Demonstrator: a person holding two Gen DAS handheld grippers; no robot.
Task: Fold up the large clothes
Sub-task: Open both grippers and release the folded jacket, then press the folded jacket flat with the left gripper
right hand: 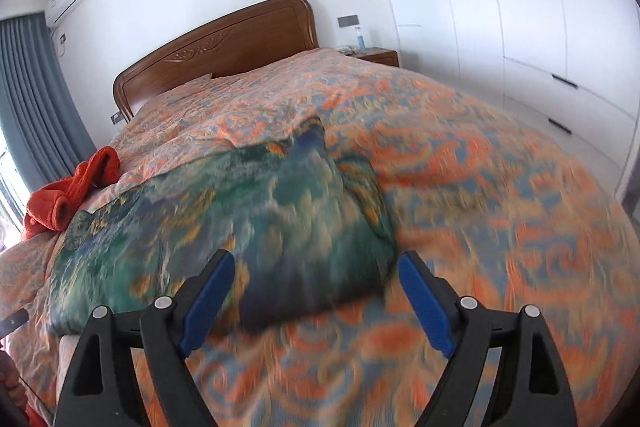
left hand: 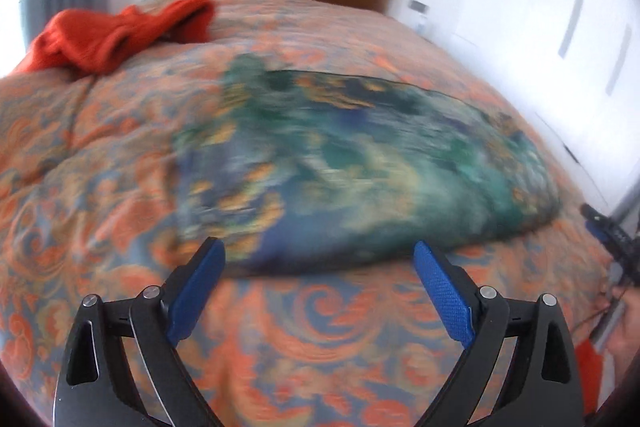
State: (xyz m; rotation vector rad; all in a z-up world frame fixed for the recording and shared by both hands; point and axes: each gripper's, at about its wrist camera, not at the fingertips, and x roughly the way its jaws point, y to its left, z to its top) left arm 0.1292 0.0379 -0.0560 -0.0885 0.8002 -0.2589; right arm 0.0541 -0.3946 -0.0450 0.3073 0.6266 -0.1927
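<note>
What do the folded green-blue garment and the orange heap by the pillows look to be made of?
Folded green-blue printed garment: probably thin, smooth woven fabric, silky or satin-like; it lies flat with a slight sheen, though blur limits certainty. Crumpled orange cloth: thicker, matte, fuzzy, likely fleece or terry; it bunches in soft rolls.

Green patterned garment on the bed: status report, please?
Left gripper and right gripper open, empty. Green garment lies folded on bedspread. Nothing in the way.

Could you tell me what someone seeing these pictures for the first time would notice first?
Probably the blue-green patterned garment, lying folded in the middle of the orange swirl-patterned bedspread, just beyond the open, empty left gripper and right gripper. Next, the bright red-orange cloth bunched near the bed's far left edge, below the wooden headboard.
</note>
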